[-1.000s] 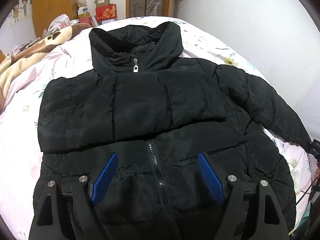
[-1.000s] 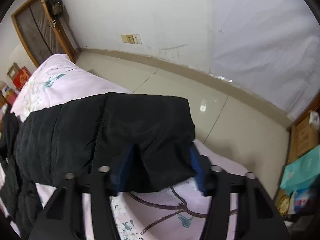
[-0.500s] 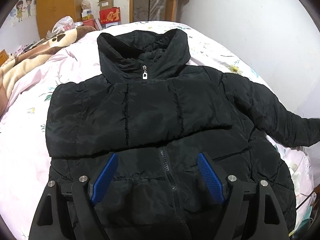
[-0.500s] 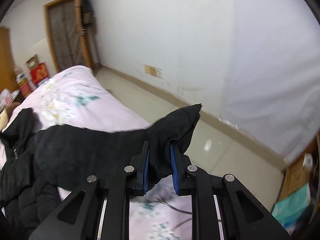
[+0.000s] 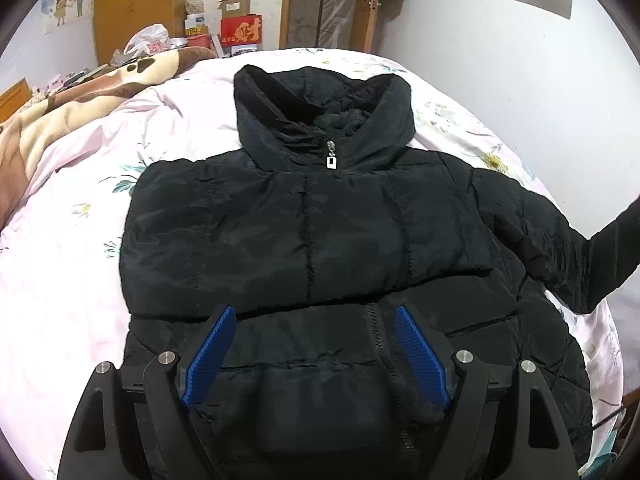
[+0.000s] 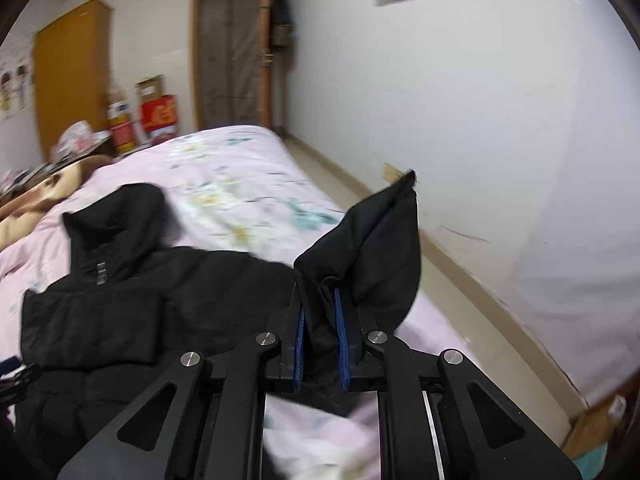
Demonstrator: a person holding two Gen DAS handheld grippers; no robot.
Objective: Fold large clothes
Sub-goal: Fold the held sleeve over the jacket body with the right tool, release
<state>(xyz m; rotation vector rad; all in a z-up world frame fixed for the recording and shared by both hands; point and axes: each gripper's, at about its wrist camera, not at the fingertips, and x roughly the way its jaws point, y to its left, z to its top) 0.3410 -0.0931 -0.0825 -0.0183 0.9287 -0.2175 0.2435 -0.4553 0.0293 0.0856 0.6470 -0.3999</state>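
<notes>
A black puffer jacket [image 5: 320, 240] lies zipped and face up on the pink floral bed [image 5: 60, 280], collar toward the far end, with one layer folded across its chest. My left gripper [image 5: 314, 312] is open over the jacket's lower front, beside the zipper, with nothing between its blue pads. In the right wrist view, my right gripper [image 6: 319, 300] is closing its jaws on the cuff of the jacket's sleeve [image 6: 376, 248], and the pads press the fabric. That sleeve [image 5: 580, 256] rises off the bed at the right edge of the left wrist view.
A brown paw-print blanket [image 5: 60, 120] is bunched at the bed's far left. Boxes and bags [image 5: 240, 32] stand beyond the bed beside a wooden door. The bed's right side drops to a tiled floor [image 6: 460, 280] along a white wall.
The right gripper shut on the sleeve cuff, lifted it off the bed and swung it toward the jacket. The left gripper drifted slightly, still open.
</notes>
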